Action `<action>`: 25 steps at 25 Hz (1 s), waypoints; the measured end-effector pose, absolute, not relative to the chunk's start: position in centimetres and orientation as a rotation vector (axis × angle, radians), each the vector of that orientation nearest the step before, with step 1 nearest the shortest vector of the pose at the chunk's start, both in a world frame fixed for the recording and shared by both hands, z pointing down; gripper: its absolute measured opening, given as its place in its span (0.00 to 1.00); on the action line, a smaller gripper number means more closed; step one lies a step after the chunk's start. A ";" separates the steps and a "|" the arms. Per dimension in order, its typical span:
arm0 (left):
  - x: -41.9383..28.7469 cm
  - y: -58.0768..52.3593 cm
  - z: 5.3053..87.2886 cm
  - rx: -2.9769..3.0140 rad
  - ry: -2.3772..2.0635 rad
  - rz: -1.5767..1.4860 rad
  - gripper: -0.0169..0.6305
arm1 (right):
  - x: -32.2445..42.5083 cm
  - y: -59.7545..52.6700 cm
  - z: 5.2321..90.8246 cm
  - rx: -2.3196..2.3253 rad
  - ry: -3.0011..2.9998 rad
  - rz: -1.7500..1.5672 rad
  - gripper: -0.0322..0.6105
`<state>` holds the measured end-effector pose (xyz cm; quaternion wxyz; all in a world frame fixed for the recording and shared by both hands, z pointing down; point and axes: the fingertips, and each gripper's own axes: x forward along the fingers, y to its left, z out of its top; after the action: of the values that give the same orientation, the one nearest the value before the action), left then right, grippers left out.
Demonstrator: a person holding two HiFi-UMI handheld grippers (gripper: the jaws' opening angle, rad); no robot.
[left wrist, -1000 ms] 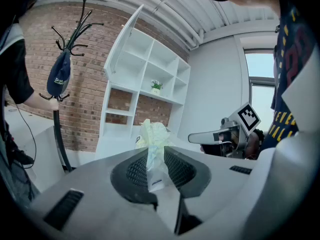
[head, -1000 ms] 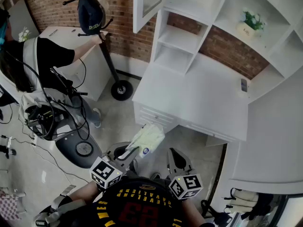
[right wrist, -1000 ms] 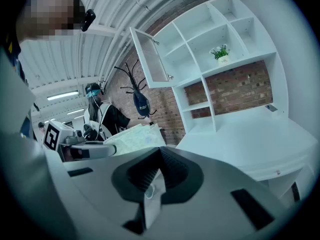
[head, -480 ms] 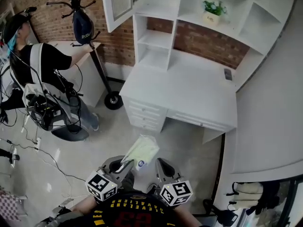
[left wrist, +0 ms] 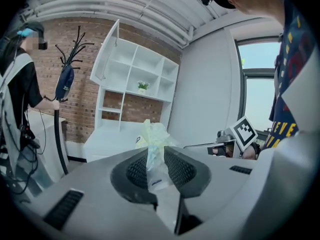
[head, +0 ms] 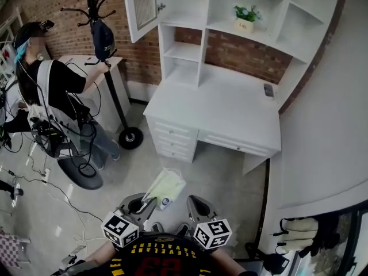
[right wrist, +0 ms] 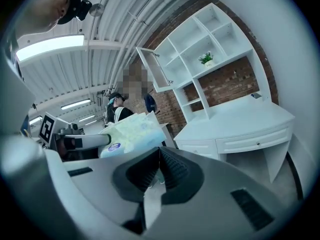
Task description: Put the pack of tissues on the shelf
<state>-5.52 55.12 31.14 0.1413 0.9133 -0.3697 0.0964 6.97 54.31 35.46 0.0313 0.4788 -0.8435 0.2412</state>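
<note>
While the left gripper (head: 148, 196) pinched the near end of the pack of tissues (head: 165, 184), the pack stuck out from its jaws above the floor (head: 132, 171), its long axis pointing far and slightly right toward the desk (head: 230, 117). The shelf (head: 183, 52) stood at the far edge of the desk, well apart from the pack and ahead of it. The right gripper (head: 193, 202) hung just right of the pack, jaws pressed together on nothing, so the carry forward likely fell to the left hand.
</note>
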 end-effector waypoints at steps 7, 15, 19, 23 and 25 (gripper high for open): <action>-9.2 56.6 31.1 2.617 -1.111 0.232 0.12 | 3.6 55.7 35.3 1.437 -2.575 0.720 0.06; -11.5 58.2 31.6 2.623 -1.090 0.193 0.12 | 1.3 57.0 35.2 1.454 -2.549 0.700 0.06; -13.0 60.6 32.1 2.623 -1.077 0.172 0.12 | 0.0 59.6 35.2 1.461 -2.526 0.670 0.06; -13.4 60.2 33.5 2.613 -1.037 0.189 0.12 | 0.0 60.1 36.0 1.484 -2.483 0.692 0.06; -13.1 58.8 34.0 2.605 -1.018 0.193 0.12 | 0.5 58.7 36.5 1.501 -2.462 0.715 0.06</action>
<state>-13.06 58.81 34.02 0.1683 0.9159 -0.3580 0.0677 0.47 58.75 36.54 0.0853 0.5034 -0.8257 0.2398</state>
